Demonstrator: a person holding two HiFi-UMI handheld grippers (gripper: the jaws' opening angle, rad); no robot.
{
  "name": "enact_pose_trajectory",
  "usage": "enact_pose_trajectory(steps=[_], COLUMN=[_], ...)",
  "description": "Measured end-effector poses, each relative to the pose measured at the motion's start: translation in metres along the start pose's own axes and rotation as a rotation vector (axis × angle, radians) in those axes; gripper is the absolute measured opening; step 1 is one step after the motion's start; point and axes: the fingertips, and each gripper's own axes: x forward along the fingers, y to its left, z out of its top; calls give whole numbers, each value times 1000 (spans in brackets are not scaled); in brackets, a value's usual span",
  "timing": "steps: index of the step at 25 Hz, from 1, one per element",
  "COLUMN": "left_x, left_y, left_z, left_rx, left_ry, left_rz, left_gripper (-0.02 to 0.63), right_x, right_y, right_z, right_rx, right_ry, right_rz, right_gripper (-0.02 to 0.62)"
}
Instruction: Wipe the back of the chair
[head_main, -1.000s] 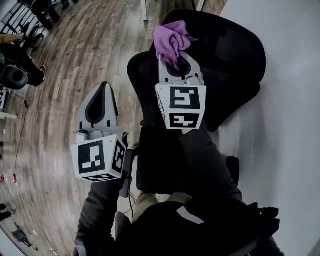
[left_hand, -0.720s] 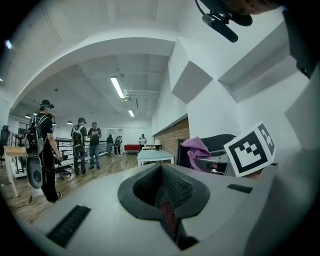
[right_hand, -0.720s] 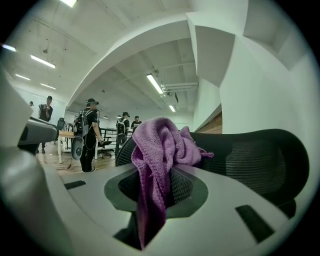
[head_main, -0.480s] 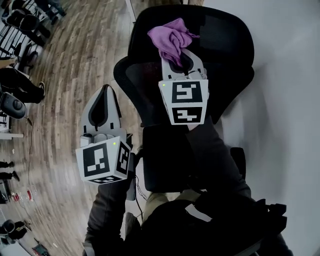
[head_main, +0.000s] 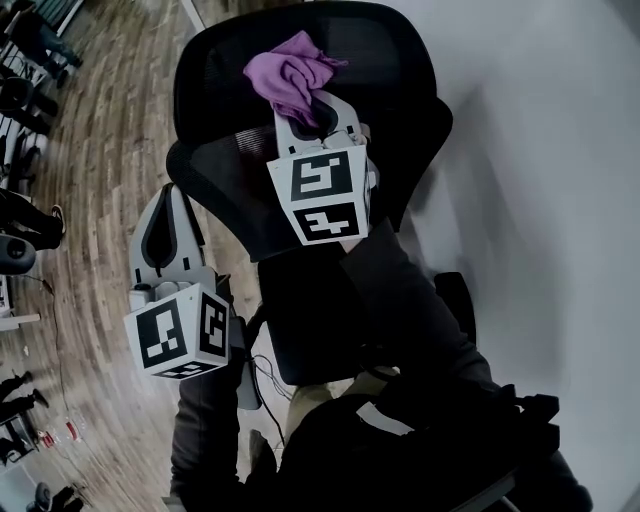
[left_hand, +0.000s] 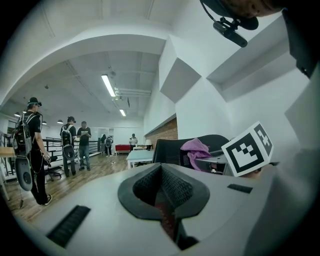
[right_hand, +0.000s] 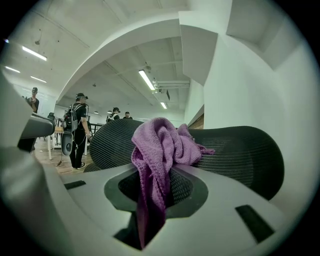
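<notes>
Up at the top edge of the black mesh chair back (head_main: 395, 70), the right tongs (head_main: 312, 108) pinch a bunched purple cloth (head_main: 288, 72), which lies against the mesh. The left tongs (head_main: 166, 212) are pressed together with nothing between them. They hang to the left of the chair, apart from it, over the wooden floor (head_main: 90, 190).

Left hand-held gripper (left_hand: 162, 172) jaws together, seemingly empty; beyond, a purple cloth (left_hand: 196, 148) against the chair back (left_hand: 167, 151).
</notes>
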Motion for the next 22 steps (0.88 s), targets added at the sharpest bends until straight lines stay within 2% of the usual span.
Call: enact_pose_trajectory(steps=[9,22], left_x=[8,23], left_y=[-27,-70], left_z=[-7,6], left_rx=[4,3], left_ry=[-3,-11], left_rz=[-47,-111], left_gripper=[9,9], right_x=[-13,-36], right_y=[-33,-83], right_z=[-12,-7], right_rx=[-2,-12], right_ry=[6,19], right_rz=[-60,-124], right_gripper=[87,87])
